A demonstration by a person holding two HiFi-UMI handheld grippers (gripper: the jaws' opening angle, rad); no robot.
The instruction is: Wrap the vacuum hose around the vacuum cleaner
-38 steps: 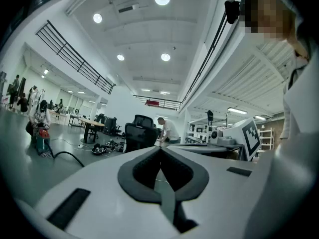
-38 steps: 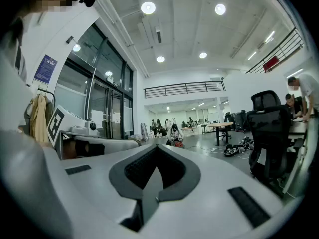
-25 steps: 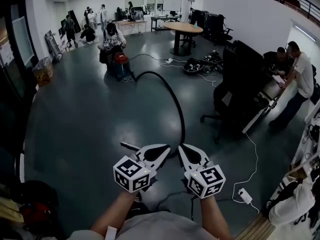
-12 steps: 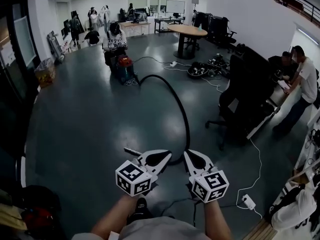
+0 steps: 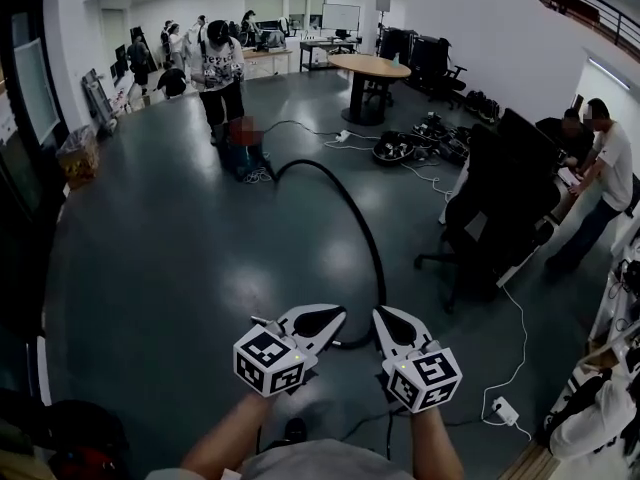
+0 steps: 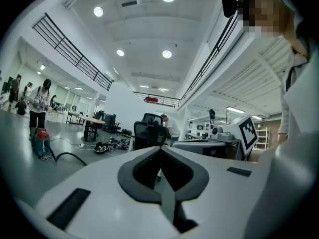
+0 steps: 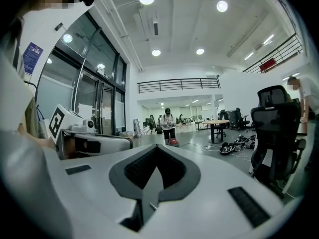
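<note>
Both the white left gripper [image 5: 332, 318] and the white right gripper [image 5: 386, 319] are clenched empty; a long black vacuum hose [image 5: 352, 211] curves over the grey floor [image 5: 160, 248] to the red vacuum cleaner [image 5: 245, 154].

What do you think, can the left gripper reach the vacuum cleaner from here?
Probably not. The vacuum cleaner sits far off across the floor, beside a standing person, well beyond the left gripper, whose jaws are shut on nothing. Nothing blocks the way, though; only the black hose lies much closer.
</note>
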